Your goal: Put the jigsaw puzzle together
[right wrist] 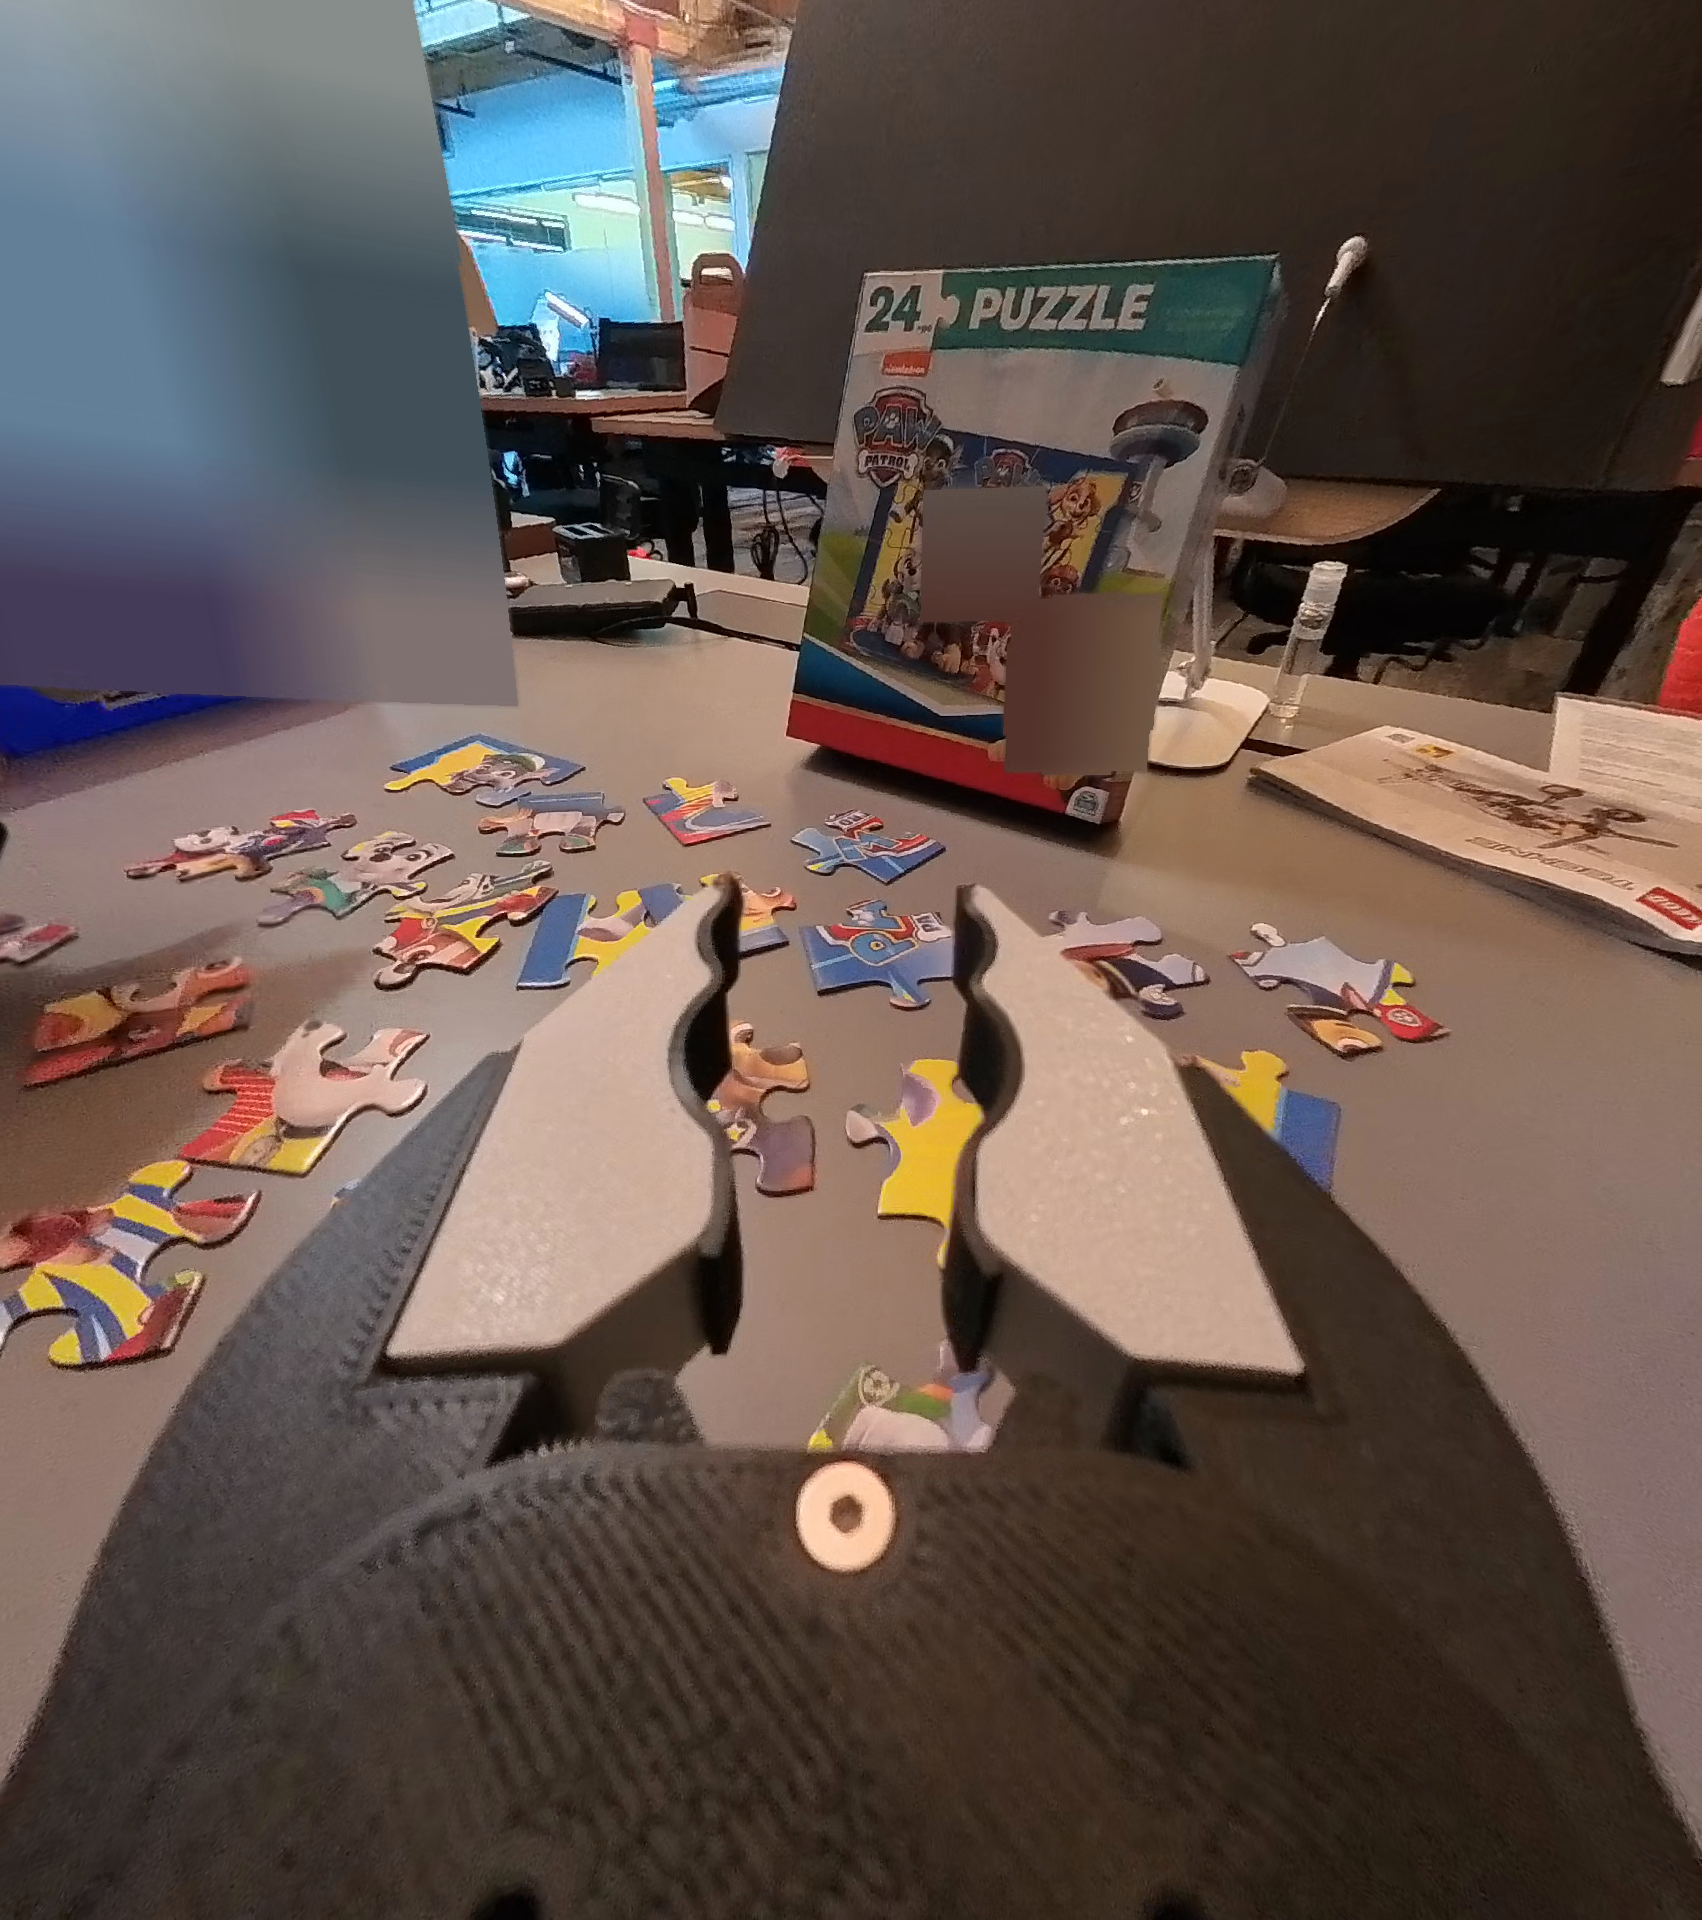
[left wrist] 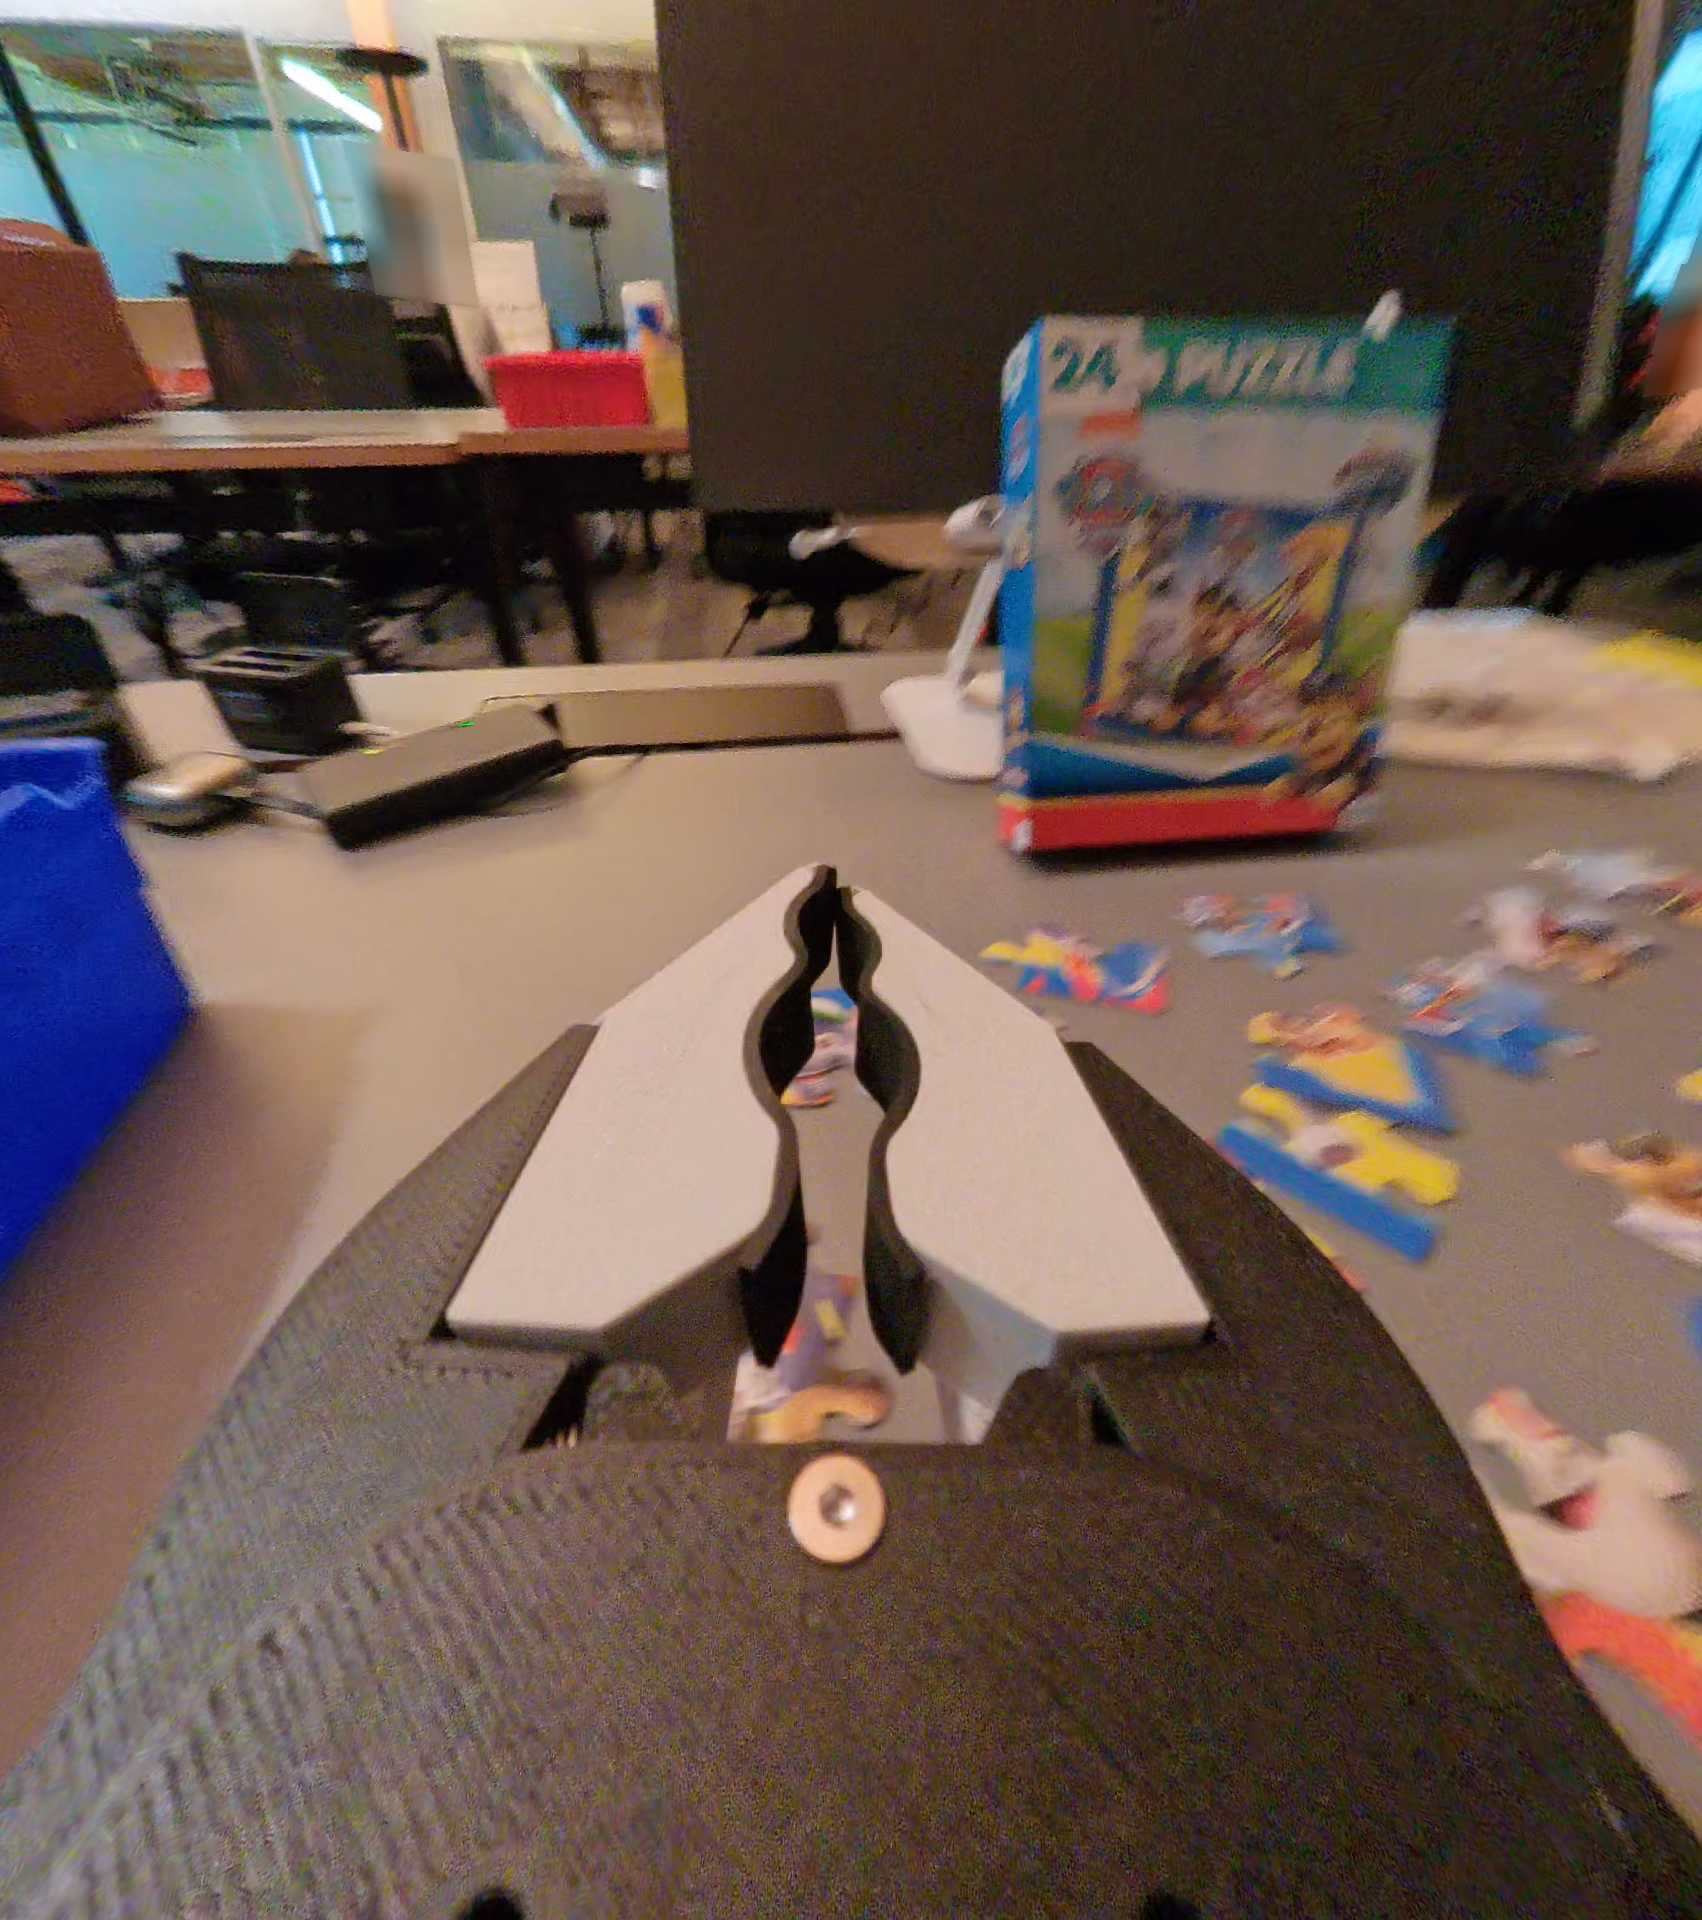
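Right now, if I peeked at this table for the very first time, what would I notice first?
Probably the colourful puzzle pieces scattered flat all over the grey table. Behind them the bright puzzle box stands upright near the far edge. Up close, the right gripper hangs open above the pieces, holding nothing, and the left gripper is shut, tips together.

Blue plastic bin (left wrist: pixel 5 1039): the left wrist view's left edge is cutting it off, and motion blur is smearing the pale label on its side.
Cardboard puzzle pieces on the grey table (left wrist: pixel 1346 1132): blur is softening their printed pictures; the right edge is clipping several.
Piece under the left tool (left wrist: pixel 821 1049): the tool's grey fingers are hiding most of it.
Yellow puzzle piece (right wrist: pixel 925 1143): the right tool's finger is covering its right side.
Pale printed booklet (right wrist: pixel 1553 831): the right edge is cropping it.
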Demonstrator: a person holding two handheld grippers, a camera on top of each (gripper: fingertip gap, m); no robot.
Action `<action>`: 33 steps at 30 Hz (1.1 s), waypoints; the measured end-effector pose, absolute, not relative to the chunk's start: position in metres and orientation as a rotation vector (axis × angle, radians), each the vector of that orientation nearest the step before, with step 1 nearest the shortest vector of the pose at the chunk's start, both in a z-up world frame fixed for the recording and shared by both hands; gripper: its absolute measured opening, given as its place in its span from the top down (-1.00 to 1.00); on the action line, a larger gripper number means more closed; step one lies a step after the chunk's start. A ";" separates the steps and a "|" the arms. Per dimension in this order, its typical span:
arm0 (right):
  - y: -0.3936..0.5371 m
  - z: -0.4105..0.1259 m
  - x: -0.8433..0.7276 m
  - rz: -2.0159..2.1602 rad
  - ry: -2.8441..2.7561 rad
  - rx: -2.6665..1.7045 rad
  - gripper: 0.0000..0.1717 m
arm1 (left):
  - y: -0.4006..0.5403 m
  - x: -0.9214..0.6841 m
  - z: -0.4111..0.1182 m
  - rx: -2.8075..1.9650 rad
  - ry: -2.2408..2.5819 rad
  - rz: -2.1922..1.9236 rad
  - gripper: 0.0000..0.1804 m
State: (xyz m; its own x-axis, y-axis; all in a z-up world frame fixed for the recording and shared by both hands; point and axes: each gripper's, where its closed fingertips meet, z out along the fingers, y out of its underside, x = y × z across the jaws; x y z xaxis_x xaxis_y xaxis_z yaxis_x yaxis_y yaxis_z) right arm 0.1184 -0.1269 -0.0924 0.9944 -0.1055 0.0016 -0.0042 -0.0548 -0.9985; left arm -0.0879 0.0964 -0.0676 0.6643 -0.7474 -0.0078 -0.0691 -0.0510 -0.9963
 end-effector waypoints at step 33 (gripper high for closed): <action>-0.129 -0.090 0.120 -0.077 0.096 -1.607 0.66 | 0.169 -0.166 -0.112 -1.691 0.577 -0.328 1.00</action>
State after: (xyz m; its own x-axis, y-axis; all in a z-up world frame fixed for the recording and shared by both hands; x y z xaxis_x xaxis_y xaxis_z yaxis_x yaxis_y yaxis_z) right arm 0.1201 -0.1289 -0.0901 0.9940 -0.1093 -0.0099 -0.0141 -0.0372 -0.9992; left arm -0.1655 0.1690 -0.1115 0.8340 -0.5428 -0.0992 -0.1925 -0.1178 -0.9742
